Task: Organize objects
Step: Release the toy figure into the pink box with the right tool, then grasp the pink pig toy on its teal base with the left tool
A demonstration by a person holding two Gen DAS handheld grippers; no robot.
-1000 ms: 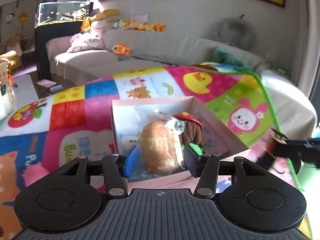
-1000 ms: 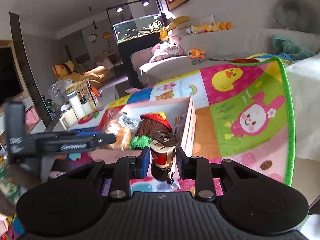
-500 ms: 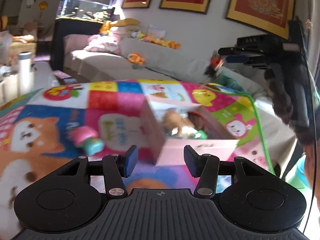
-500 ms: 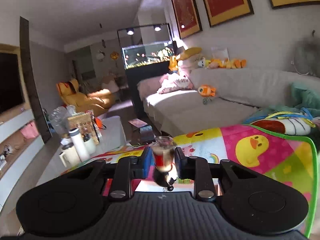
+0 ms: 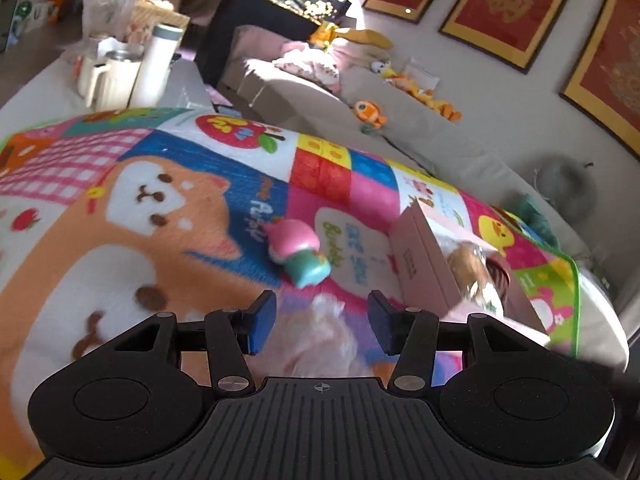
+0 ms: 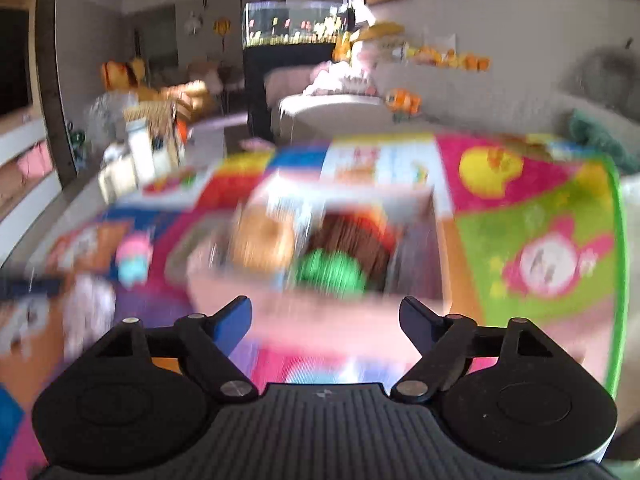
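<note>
A pink box (image 5: 424, 264) lies on the colourful play mat (image 5: 168, 208), holding a tan bun-like toy (image 5: 466, 264) and a brown toy. In the blurred right wrist view the box (image 6: 332, 316) shows the tan toy (image 6: 260, 240), a brown toy (image 6: 352, 236) and a green one (image 6: 330, 272). A pink and teal toy (image 5: 298, 250) lies on the mat left of the box, and a pale fluffy object (image 5: 320, 340) lies just beyond my left gripper (image 5: 320, 322), which is open and empty. My right gripper (image 6: 326, 320) is open and empty, above the box's near edge.
A grey sofa (image 5: 360, 120) with plush toys runs behind the mat. A low table (image 5: 52, 80) at far left holds cups and a white bottle (image 5: 154, 66). A fish tank (image 6: 296, 24) stands at the back. The mat's green edge (image 5: 576, 300) drops off at right.
My right gripper has opened and no longer holds the small red and brown bottle; it has come down towards the box. My left gripper has swung left, away from the box.
</note>
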